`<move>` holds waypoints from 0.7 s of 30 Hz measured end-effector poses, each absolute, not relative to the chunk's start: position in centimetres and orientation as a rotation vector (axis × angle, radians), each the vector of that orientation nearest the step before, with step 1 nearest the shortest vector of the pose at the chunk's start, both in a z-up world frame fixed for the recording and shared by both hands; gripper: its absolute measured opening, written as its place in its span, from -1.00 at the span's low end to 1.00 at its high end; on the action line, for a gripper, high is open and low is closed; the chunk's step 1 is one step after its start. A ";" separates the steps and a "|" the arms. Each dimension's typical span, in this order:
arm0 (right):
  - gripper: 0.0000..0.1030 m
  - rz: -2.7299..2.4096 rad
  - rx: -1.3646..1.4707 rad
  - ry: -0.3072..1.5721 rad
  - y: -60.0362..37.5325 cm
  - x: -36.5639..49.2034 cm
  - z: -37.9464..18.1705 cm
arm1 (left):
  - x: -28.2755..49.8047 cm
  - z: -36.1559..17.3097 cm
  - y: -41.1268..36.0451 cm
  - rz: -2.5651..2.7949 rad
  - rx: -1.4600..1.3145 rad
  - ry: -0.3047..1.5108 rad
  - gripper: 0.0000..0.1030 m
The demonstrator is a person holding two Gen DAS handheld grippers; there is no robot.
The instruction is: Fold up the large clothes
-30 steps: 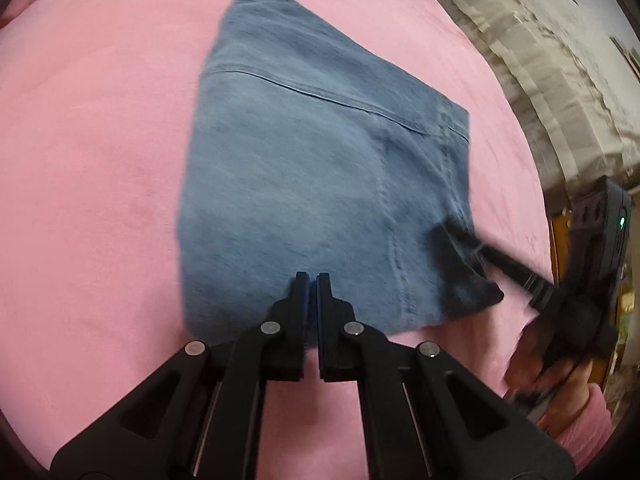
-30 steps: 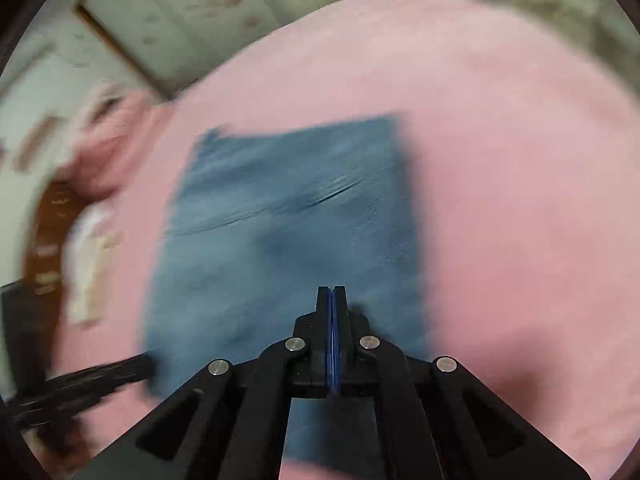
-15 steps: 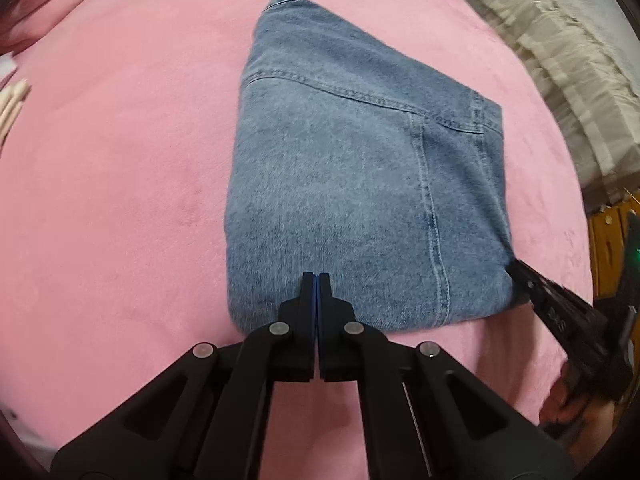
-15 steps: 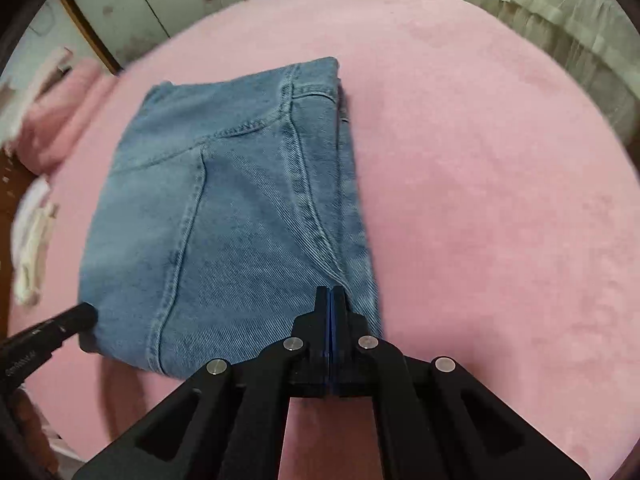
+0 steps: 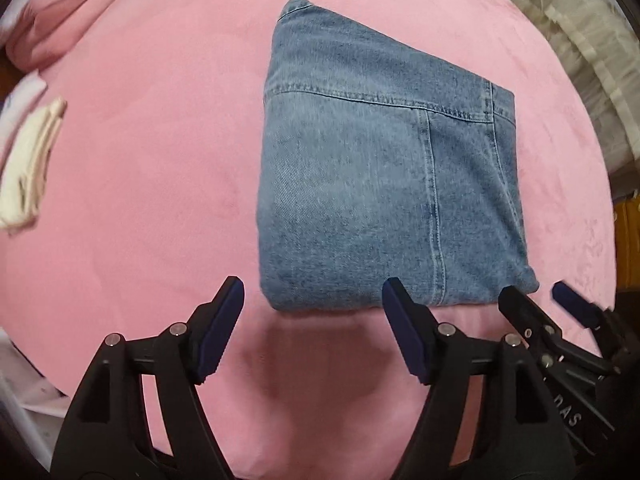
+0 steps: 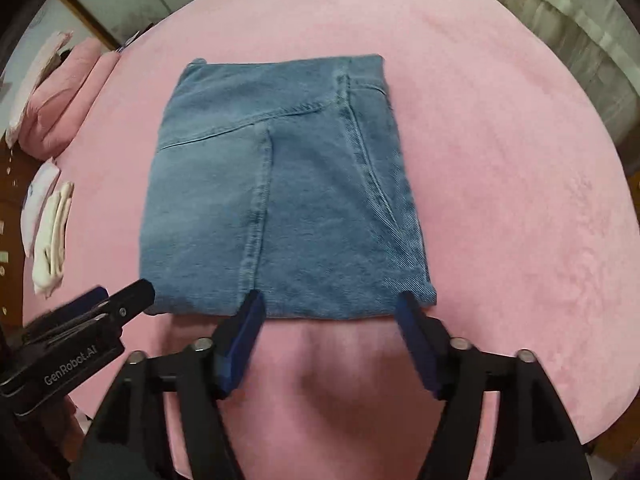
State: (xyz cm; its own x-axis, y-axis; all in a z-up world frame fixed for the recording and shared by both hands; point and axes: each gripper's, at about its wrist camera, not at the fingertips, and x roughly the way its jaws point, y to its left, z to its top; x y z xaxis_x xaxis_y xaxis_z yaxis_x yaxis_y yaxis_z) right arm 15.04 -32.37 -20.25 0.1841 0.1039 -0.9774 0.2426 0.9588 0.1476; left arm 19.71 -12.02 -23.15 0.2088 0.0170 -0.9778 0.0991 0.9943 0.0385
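- Left gripper (image 5: 312,312): jaws spread wide, holding nothing, just off the near edge of the folded jeans (image 5: 384,168).
- Right gripper (image 6: 330,314): wide too, tips at the jeans' near hem.
- Jeans lie flat mid pink bed (image 6: 520,200); bare pink all round.
- Cream cloth (image 6: 54,240) at far left edge.

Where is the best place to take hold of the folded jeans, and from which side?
Probably the near edge of the folded jeans, from the person's side. That thick stacked edge faces both open tools, left tool and right tool, so each can pinch one near corner.
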 end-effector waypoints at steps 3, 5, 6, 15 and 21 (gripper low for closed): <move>0.61 -0.090 0.224 1.407 -31.4 15.9 -19.2 | 20.1 -21.9 -12.2 -0.062 0.114 1.350 0.36; 0.62 -0.080 0.228 1.396 -31.2 16.4 -18.7 | 20.4 -21.1 -12.1 -0.067 0.099 1.340 0.38; 0.64 -0.073 0.241 1.386 -31.2 16.7 -18.2 | 20.5 -20.7 -12.1 -0.060 0.098 1.335 0.39; 0.70 -0.068 0.264 1.366 -31.1 18.1 -16.6 | 21.5 -18.5 -12.2 -0.066 0.079 1.304 0.39; 0.70 -0.075 0.265 1.367 -31.0 18.3 -16.3 | 21.8 -18.4 -12.6 -0.058 0.080 1.302 0.39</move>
State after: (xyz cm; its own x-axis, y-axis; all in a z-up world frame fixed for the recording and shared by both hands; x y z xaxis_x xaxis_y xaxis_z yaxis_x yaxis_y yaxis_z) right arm 18.34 -31.05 -16.32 0.2057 0.1011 -0.9734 0.2066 0.9678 0.1442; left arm 21.80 -12.57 -18.36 0.2643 0.0020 -0.9644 0.0882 0.9958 0.0262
